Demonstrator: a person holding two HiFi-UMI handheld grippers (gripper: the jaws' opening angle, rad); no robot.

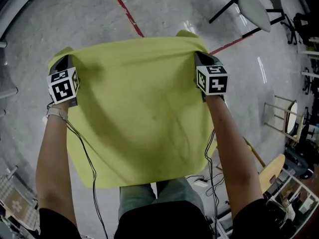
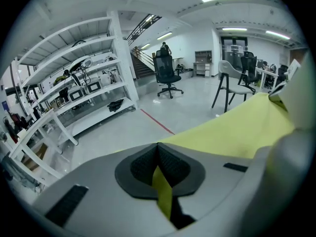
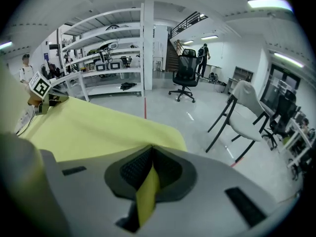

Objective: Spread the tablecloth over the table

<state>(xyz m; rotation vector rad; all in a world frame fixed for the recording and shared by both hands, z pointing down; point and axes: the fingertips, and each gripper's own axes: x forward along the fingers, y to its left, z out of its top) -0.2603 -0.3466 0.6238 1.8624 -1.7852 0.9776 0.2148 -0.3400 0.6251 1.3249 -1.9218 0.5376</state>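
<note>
A yellow-green tablecloth (image 1: 142, 113) hangs stretched in the air between my two grippers, above the grey floor. My left gripper (image 1: 66, 62) is shut on its far left corner, and a strip of cloth (image 2: 163, 194) shows pinched between the black pads. At the far right corner my right gripper (image 1: 200, 56) is shut as well, with a fold of cloth (image 3: 146, 194) caught between its pads. The near edge of the cloth droops in front of the person's legs. No table shows under the cloth in the head view.
A red line (image 1: 125, 11) crosses the concrete floor ahead. A white chair with black legs (image 1: 251, 6) stands at the upper right, wooden stools (image 1: 286, 116) at the right. White shelving (image 2: 84, 88) and a black office chair (image 3: 186, 75) stand farther off. Cables hang from both grippers.
</note>
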